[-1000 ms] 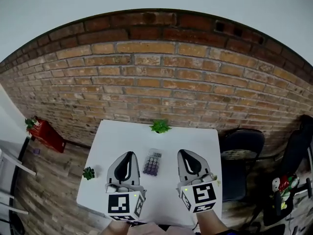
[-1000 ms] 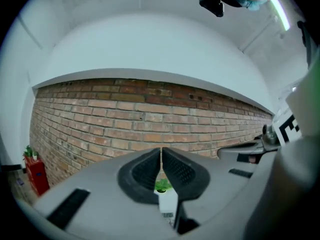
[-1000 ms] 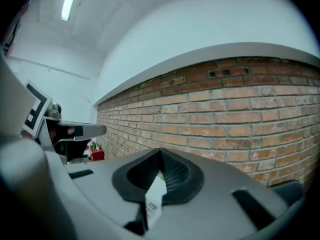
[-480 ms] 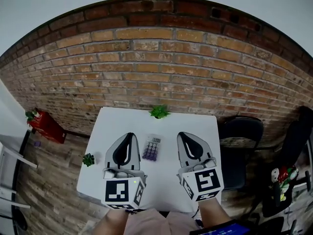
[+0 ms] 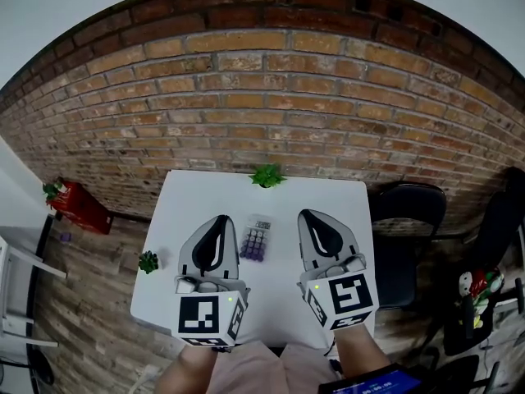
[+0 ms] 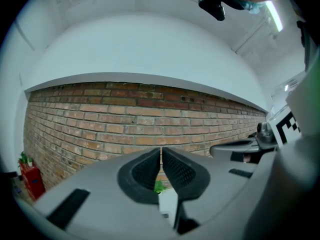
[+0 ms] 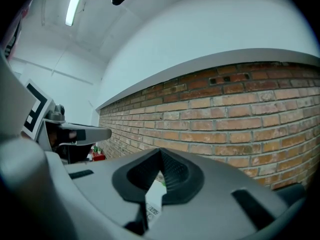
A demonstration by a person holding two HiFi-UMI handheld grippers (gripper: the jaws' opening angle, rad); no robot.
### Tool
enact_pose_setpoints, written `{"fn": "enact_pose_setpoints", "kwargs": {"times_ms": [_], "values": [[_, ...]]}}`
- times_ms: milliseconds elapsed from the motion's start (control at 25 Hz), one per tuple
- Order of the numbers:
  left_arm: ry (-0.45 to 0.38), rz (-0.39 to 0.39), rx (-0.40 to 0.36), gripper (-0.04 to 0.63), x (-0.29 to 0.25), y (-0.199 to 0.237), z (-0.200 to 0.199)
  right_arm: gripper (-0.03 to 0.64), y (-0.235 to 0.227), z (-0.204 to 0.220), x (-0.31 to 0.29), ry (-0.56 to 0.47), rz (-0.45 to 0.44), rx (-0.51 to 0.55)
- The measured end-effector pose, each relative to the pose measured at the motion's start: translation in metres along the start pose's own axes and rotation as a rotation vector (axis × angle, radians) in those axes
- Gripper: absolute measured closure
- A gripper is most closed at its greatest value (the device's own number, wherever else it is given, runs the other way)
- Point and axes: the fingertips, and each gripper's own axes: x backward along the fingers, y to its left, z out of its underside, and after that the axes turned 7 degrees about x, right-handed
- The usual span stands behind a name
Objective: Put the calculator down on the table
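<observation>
Pressed together and empty, left gripper (image 5: 219,219) and right gripper (image 5: 306,214) flanking calculator (image 5: 256,240) flat on table (image 5: 190,194) between them; seemingly placed already, so draw straight back, no nudging.

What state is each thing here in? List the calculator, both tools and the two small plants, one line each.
calculator: lying flat on the table, untouched
left tool: shut, empty
right tool: shut, empty
far plant: upright at the table's far edge
side plant: upright at the table's left edge
</observation>
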Motion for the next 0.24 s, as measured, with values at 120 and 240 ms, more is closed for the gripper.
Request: {"fn": "enact_pose_setpoints", "kwargs": {"times_ms": [120, 240], "values": [[0.01, 0.0, -0.004, 0.574, -0.0019, -0.0005, 0.0044, 0.618, -0.001, 0.0027, -0.0015, 0.002, -0.002, -0.004], [0.014, 0.0, -0.003, 0.574, -0.0043, -0.0023, 0.0082, 0.618, -0.0035, 0.0048, -0.0028, 0.001, -0.004, -0.005]]}}
